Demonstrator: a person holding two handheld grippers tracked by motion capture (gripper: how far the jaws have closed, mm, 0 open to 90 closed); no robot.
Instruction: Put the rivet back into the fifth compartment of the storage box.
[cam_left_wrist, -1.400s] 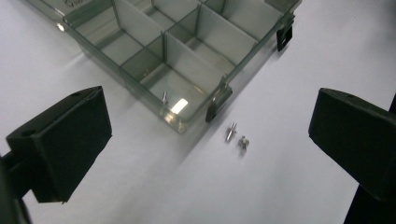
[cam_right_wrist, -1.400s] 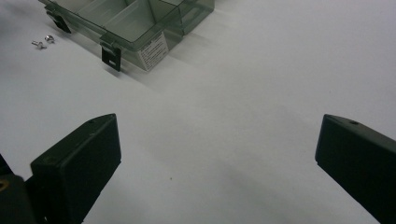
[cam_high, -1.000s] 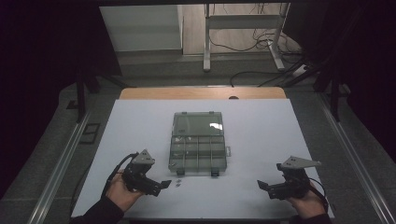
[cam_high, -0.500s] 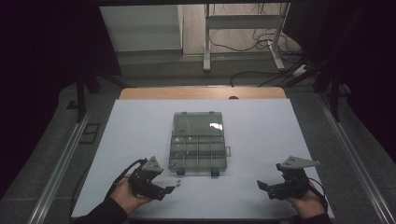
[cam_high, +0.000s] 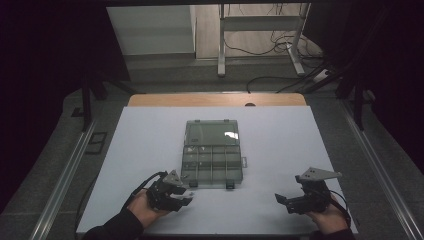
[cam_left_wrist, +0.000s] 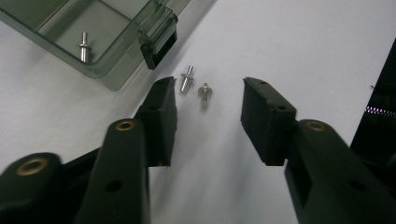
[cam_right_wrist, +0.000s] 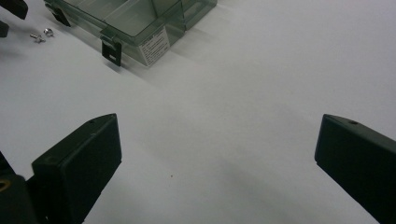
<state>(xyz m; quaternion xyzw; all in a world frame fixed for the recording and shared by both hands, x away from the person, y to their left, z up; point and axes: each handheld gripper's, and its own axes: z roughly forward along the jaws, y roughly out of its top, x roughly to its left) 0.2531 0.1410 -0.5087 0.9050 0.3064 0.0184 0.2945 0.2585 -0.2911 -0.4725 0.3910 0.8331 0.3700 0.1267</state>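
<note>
A clear compartment box (cam_high: 214, 161) lies in the middle of the white counter (cam_high: 280, 135), its lid folded open toward the far side. In the left gripper view its near corner, with a dark latch (cam_left_wrist: 159, 42), stands just far-left of the jaws, and one small metal rivet (cam_left_wrist: 83, 45) stands upright inside the corner compartment.

The left gripper (cam_high: 181, 198) sits low over the counter just near of the box's near-left corner. Its jaws have just been closing and now stand partly apart, pressing on nothing. Two loose rivets lie on the bare counter just past the jaw tips: the left rivet (cam_left_wrist: 187, 78) lies close beside the tip of the left jaw, whether touching it I cannot tell, and the right rivet (cam_left_wrist: 204, 91) lies just beside the first, inside the gap and clear of the right jaw. The latch is the nearest thing that could get in the way; it is close to the left jaw tip but apart from it.

The right gripper (cam_high: 286, 201) rests near the counter's near-right edge, well apart from the box, its jaws wide apart over bare counter.

Right of the rivets the counter is open; both hands are close to its near edge.
</note>
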